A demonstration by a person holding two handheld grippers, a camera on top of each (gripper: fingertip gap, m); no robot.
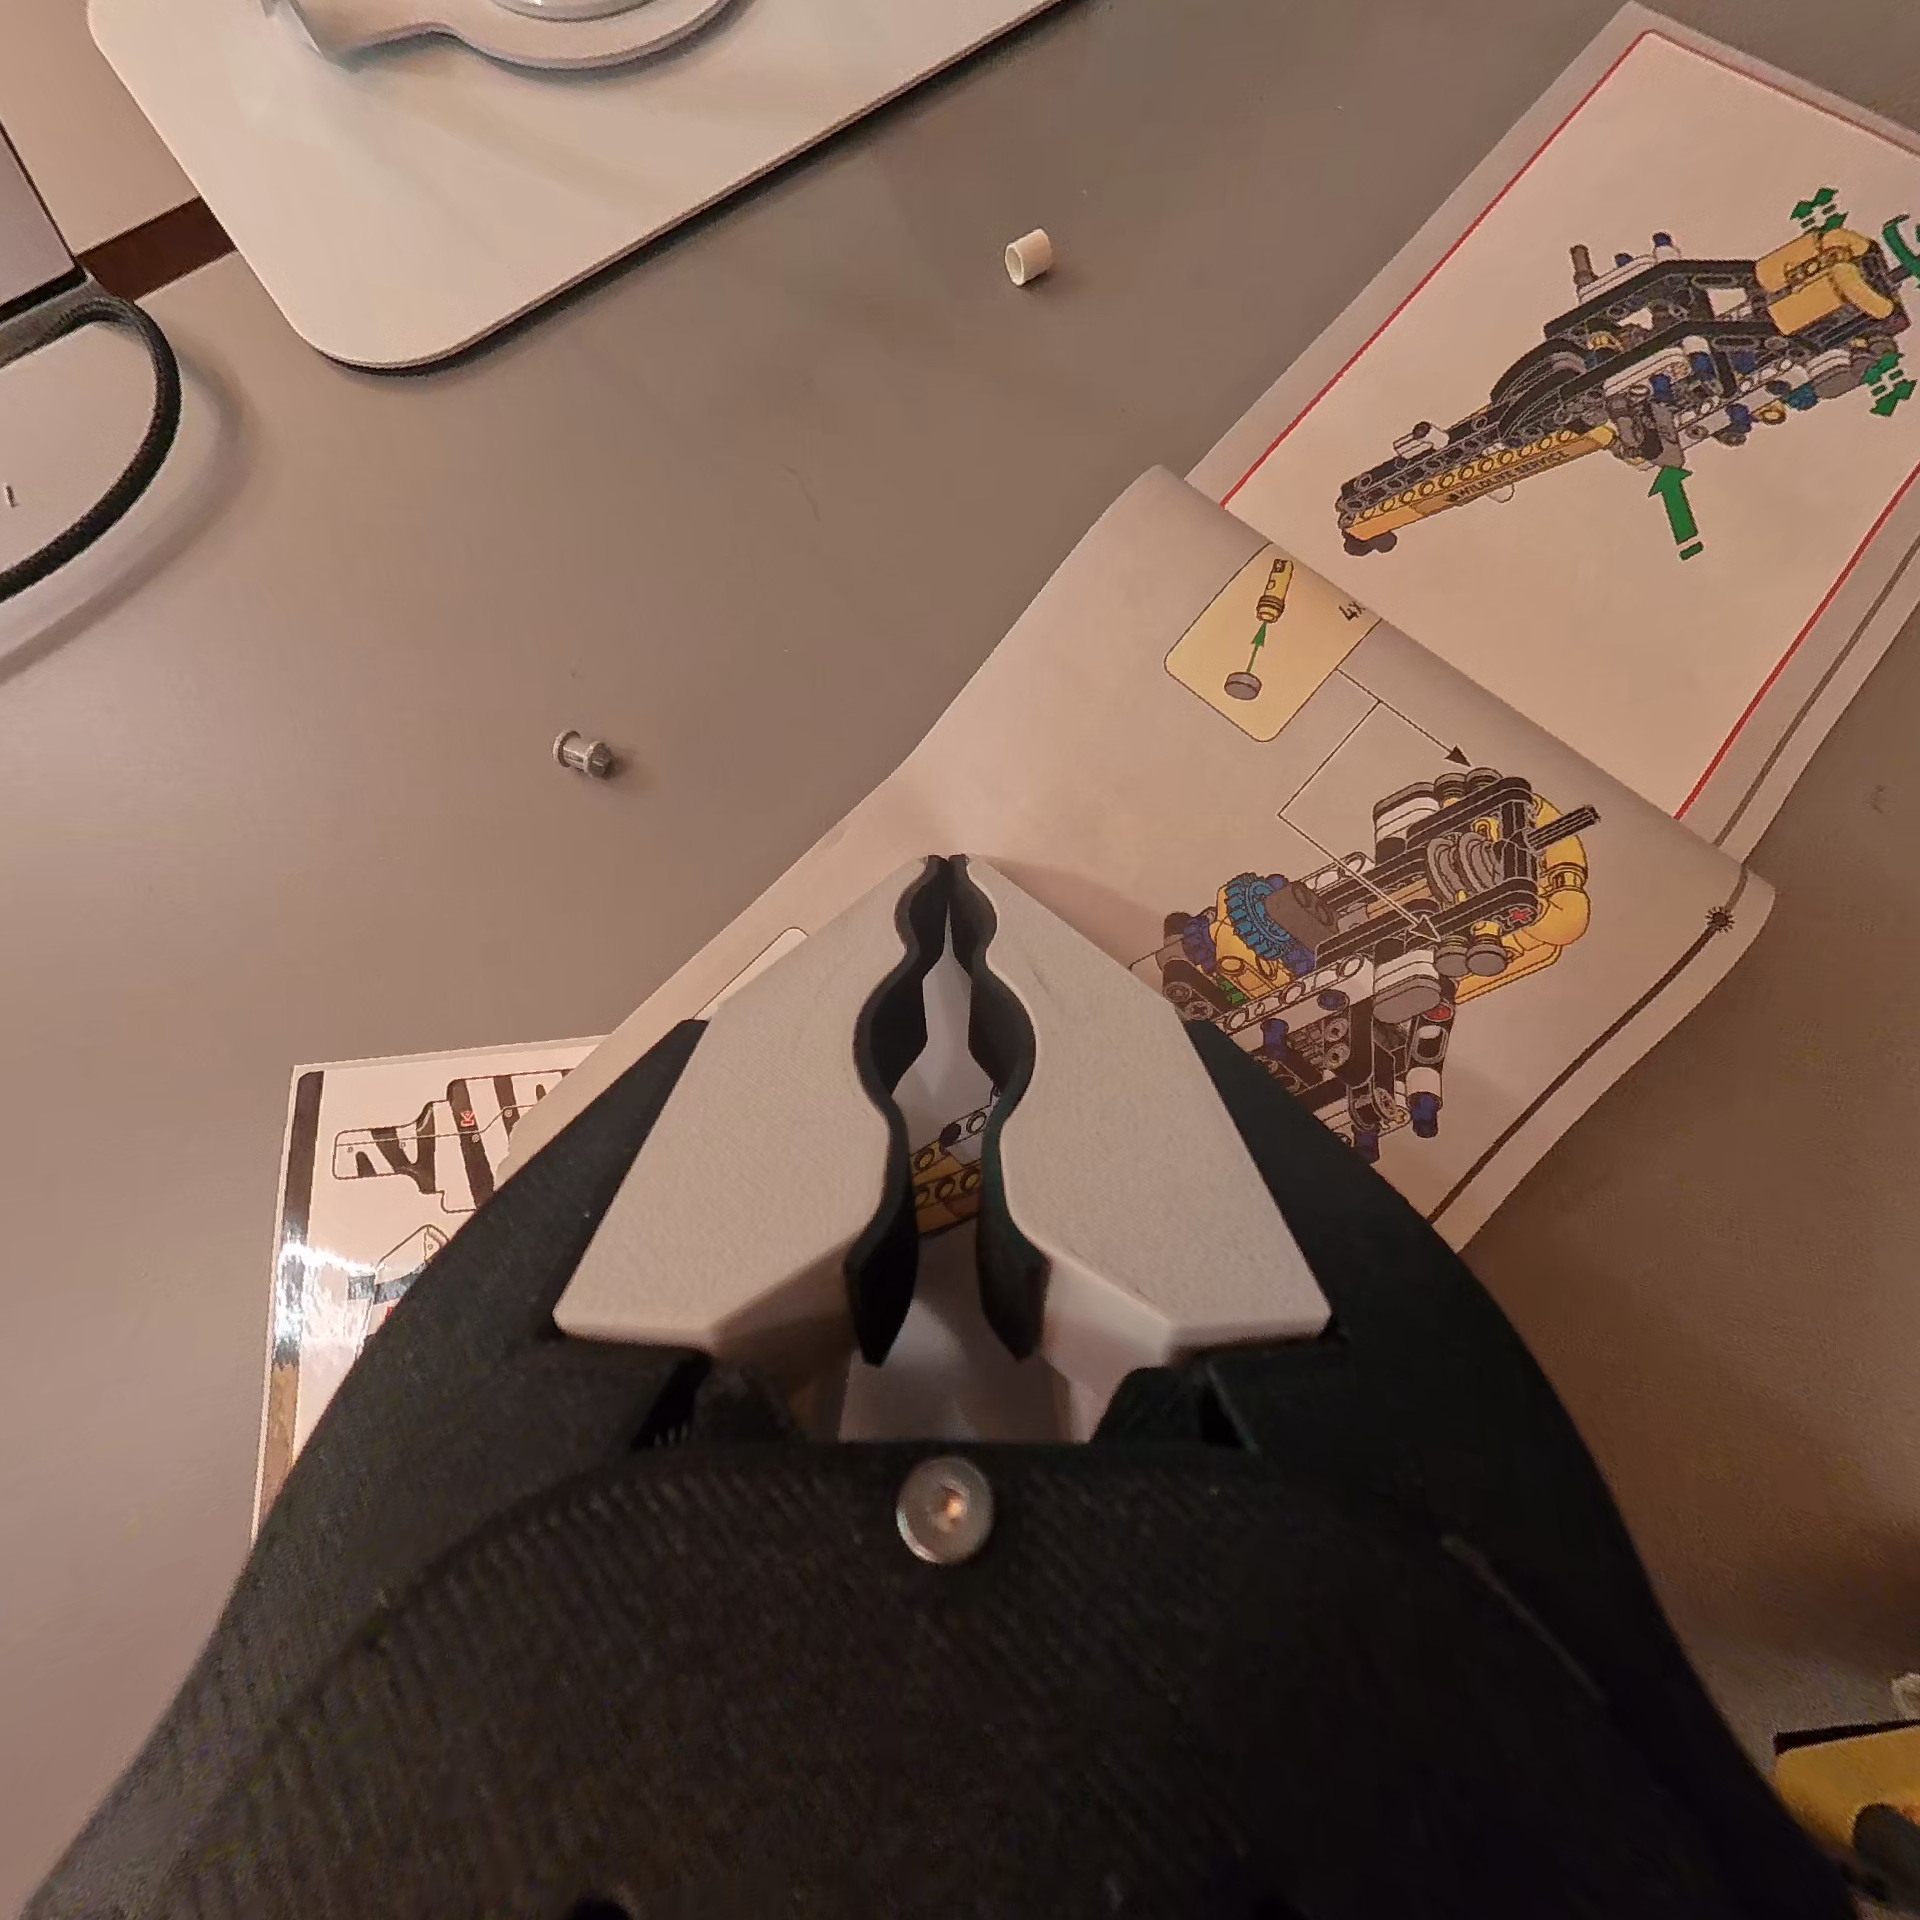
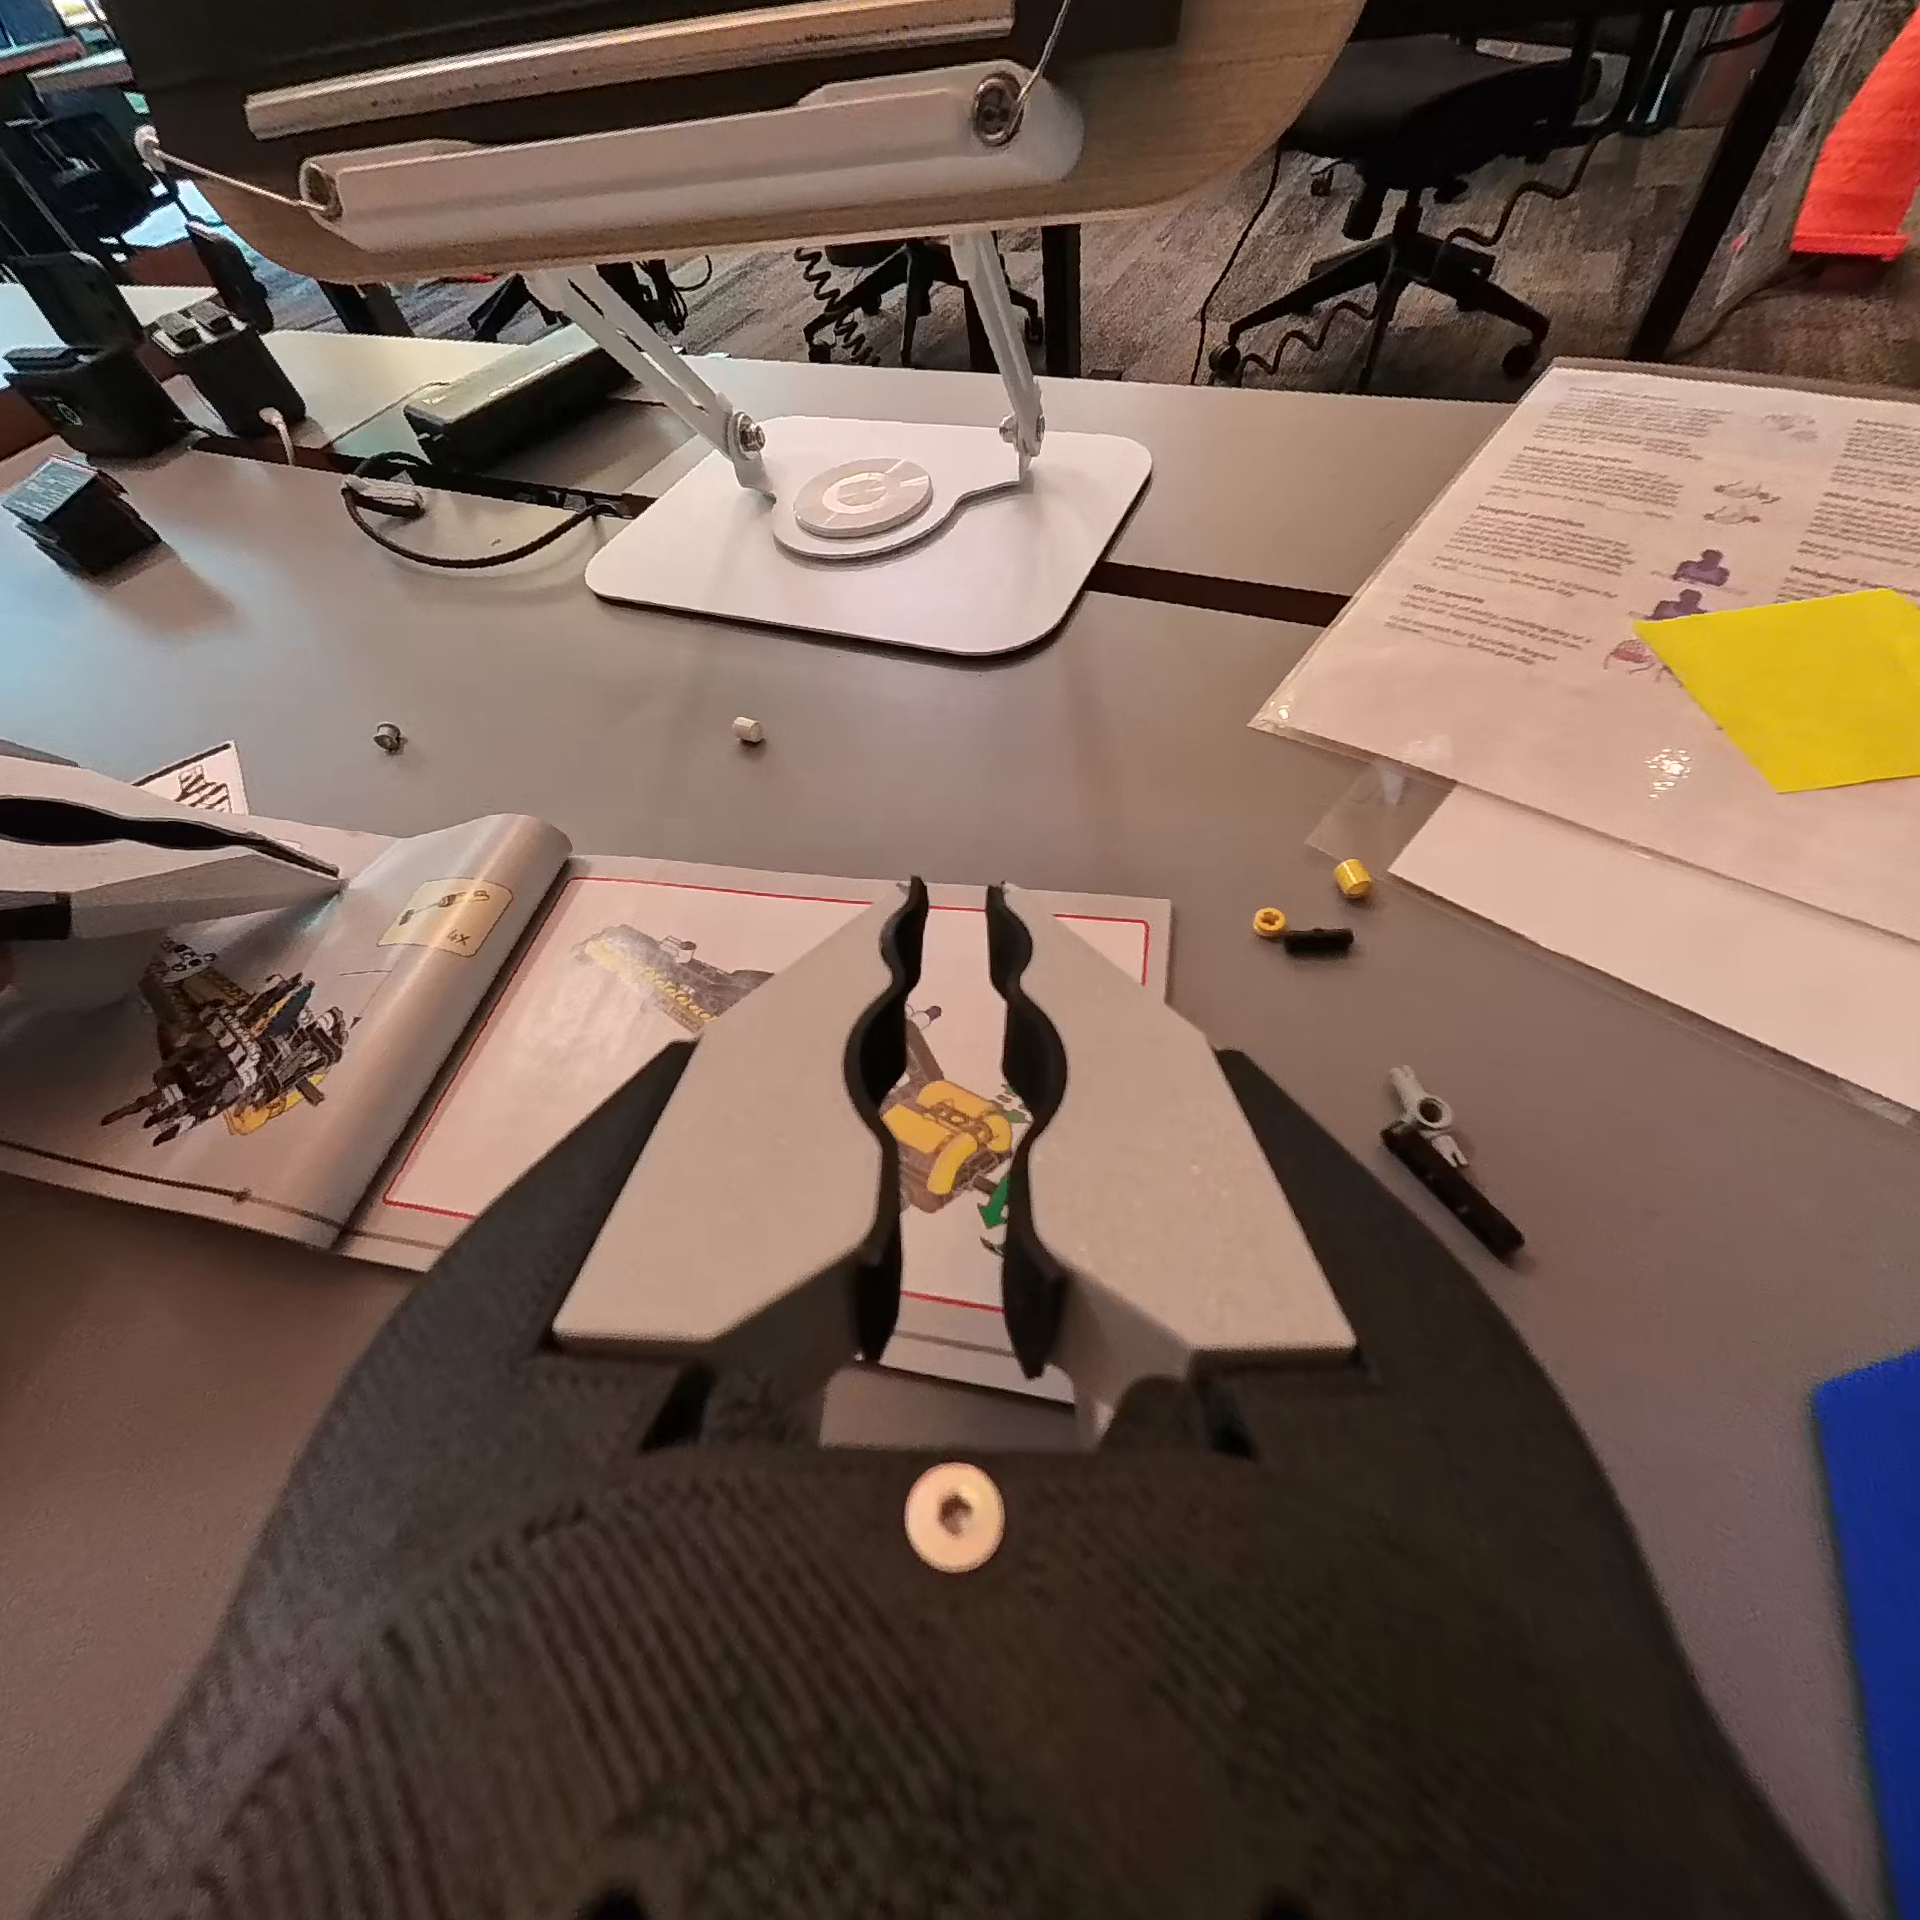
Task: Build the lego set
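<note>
The open instruction booklet (image 1: 1091, 748) lies on the grey table; it also shows in the right wrist view (image 2: 644, 997). My left gripper (image 1: 948, 862) is shut, with its tips down on the booklet's curled left page, nothing else between them. It shows at the left edge of the right wrist view (image 2: 335, 873). My right gripper (image 2: 956, 894) is open a little and empty, above the booklet's right page. Loose pieces: a small white tube (image 1: 1031, 256) (image 2: 747, 729), a grey pin (image 1: 584, 751) (image 2: 389, 736), two yellow bits (image 2: 1352, 876) (image 2: 1270, 922), a black pin (image 2: 1317, 940), and a grey-and-black part (image 2: 1444, 1153).
A white stand base (image 2: 883, 561) sits behind the booklet, with a black cable (image 1: 156, 416) to its left. A sticker sheet (image 1: 416, 1143) lies under the booklet's left side. Laminated sheets with a yellow paper (image 2: 1808, 686) lie at right. A blue object (image 2: 1870, 1558) is at the right edge. One gripper's finger ends stand about 25 centimeters off the other's. The grey pin (image 1: 584, 751) is closer to my left gripper, around 7 centimeters from its tips; the right tips are 25 centimeters off. Seen from the right wrist view (image 2: 384, 738) as well.
</note>
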